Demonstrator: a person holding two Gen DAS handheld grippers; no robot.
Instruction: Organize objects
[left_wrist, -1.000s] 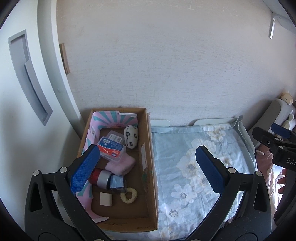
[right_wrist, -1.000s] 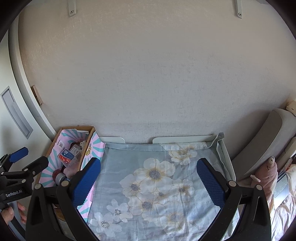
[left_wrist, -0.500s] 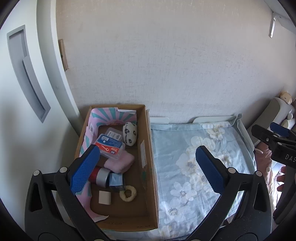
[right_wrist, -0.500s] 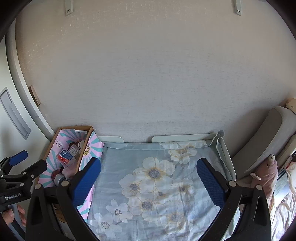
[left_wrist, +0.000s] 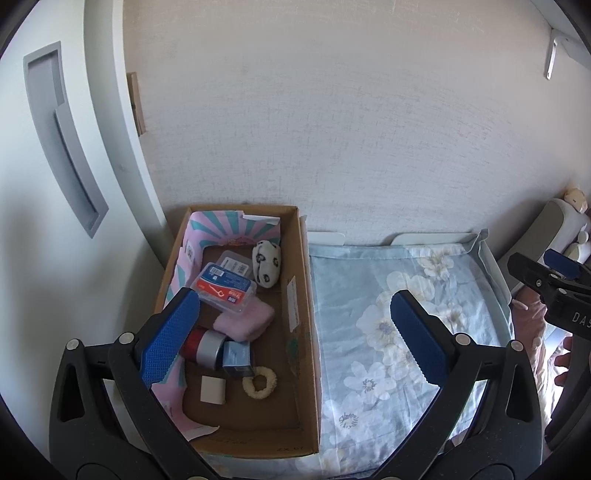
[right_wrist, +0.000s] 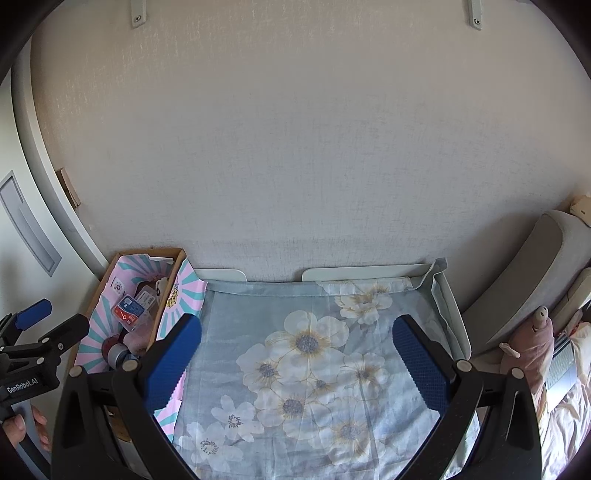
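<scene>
A cardboard box (left_wrist: 295, 295) stands at the left of a table covered by a blue floral cloth (left_wrist: 399, 325). In the box lie a clear case with a red-blue label (left_wrist: 223, 288), a panda-print pouch (left_wrist: 266, 263), a pink cloth (left_wrist: 245, 321), a grey-red tape roll (left_wrist: 205, 345), a small blue box (left_wrist: 238, 356), a white square (left_wrist: 213, 389) and a cream hair tie (left_wrist: 259, 382). My left gripper (left_wrist: 291, 339) is open and empty above the box's right wall. My right gripper (right_wrist: 295, 362) is open and empty above the cloth (right_wrist: 314, 354). The box also shows in the right wrist view (right_wrist: 110, 291).
A textured wall rises right behind the table. A white cabinet with a recessed handle (left_wrist: 62, 136) stands left of the box. A grey cushion (right_wrist: 524, 280) and a pink plush toy (right_wrist: 532, 343) lie at the right, beside a laptop (right_wrist: 561, 365).
Both grippers have drawn back and up a little, so the box and the cloth sit slightly lower and smaller in view. Nothing was grasped or let go.
</scene>
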